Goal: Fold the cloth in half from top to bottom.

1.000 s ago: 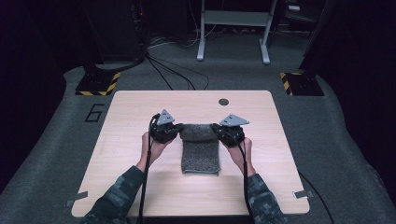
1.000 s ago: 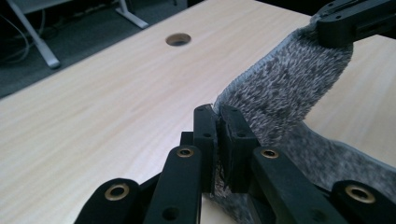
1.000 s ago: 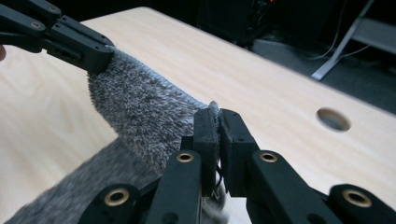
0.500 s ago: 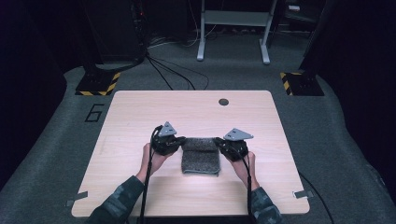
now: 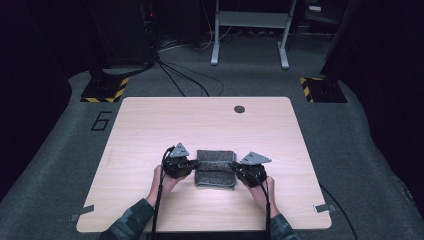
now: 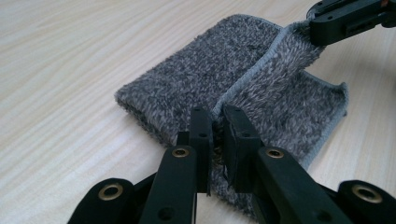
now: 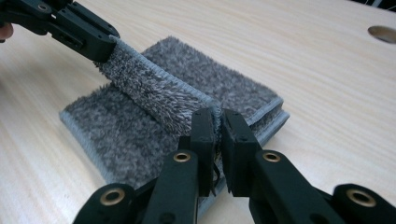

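Observation:
A grey fluffy towel (image 5: 215,168) lies folded on the wooden table (image 5: 150,125), near its front middle. My left gripper (image 5: 188,165) is shut on the towel's hemmed edge at its left corner, and in the left gripper view the pile (image 6: 261,98) is pinched between the two black jaws. My right gripper (image 5: 239,170) is shut on the same hem at the right corner (image 7: 159,93). The held edge runs taut between both grippers, low above the folded layers. Each gripper view shows the other gripper (image 6: 348,21) (image 7: 70,25) at the far end of the hem.
A round cable hole (image 5: 239,109) sits near the table's far edge. Beyond the table are a metal frame stand (image 5: 250,30), floor cables (image 5: 180,75) and yellow-black striped bases (image 5: 105,90). A number six is marked on the floor (image 5: 101,121) at the left.
Both grippers have come toward the table's front and sunk lower, carrying the towel's edge over itself. The towel now looks shorter and folded.

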Demonstrator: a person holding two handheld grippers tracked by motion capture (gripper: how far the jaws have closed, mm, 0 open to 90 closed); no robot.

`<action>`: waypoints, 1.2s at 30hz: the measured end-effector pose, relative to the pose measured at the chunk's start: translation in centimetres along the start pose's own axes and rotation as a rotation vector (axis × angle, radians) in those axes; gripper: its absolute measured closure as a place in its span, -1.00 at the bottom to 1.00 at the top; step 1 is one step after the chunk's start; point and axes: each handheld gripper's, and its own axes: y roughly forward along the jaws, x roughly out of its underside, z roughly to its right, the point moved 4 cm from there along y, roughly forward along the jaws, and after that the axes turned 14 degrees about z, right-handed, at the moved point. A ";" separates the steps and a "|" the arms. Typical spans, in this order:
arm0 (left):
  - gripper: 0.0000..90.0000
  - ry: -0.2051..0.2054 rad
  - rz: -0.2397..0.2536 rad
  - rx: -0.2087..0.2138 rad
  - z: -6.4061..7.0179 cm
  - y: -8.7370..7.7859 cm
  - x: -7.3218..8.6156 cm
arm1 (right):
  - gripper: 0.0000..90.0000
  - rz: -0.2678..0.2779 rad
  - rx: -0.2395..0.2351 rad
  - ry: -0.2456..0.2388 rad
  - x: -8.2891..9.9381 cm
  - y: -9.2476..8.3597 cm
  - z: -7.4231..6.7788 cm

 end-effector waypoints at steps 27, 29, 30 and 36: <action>-0.32 -0.076 -0.078 -0.125 -1.2 0.9 0.1 | 0.11 -0.082 0.056 0.069 0.1 0.3 0.8; -0.41 -0.068 -0.110 -0.123 -1.2 1.3 0.7 | 0.08 -0.130 0.073 0.060 0.6 1.0 0.9; -0.42 -0.060 -0.116 -0.122 -1.1 1.4 0.9 | 0.04 -0.144 0.073 0.065 0.9 1.3 0.9; -0.54 -0.024 -0.159 -0.102 -0.3 0.9 2.0 | -0.15 -0.212 0.057 0.064 2.6 1.4 0.7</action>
